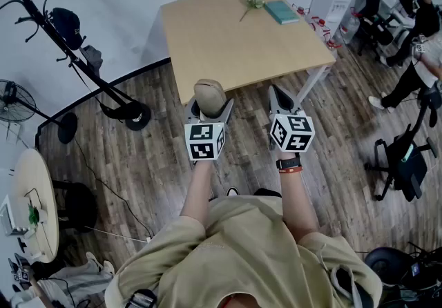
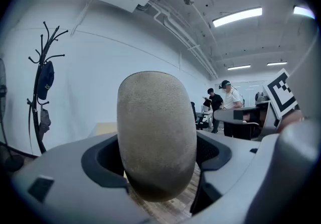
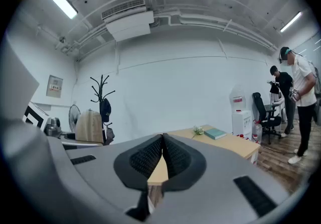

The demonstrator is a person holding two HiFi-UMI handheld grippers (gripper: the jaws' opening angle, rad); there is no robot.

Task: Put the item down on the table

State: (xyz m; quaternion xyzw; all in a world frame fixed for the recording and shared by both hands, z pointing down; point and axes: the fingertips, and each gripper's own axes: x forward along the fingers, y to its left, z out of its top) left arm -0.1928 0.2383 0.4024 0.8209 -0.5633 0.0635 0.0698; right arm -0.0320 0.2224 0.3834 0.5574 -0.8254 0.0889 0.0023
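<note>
- Clamping a tan rounded item (image 1: 209, 92) in the left tongs (image 1: 210, 108), spread wide around it.
- Holding the item in the air at the near edge of the tabletop (image 1: 228, 44) — not resting on it.
- Pressing the right tongs (image 1: 282, 98) together on nothing, just right of the left.
- Showing a teal book (image 1: 281, 11) and a flower sprig (image 1: 253, 0) at the far edge.

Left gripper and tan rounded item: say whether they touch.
Touching. The left gripper view shows the left gripper clamped on the tan rounded item, no gap.

Book (image 1: 282, 11) beside flower (image 1: 253, 0) at far edge of table (image 1: 235, 44); coat rack (image 1: 105, 87) left
</note>
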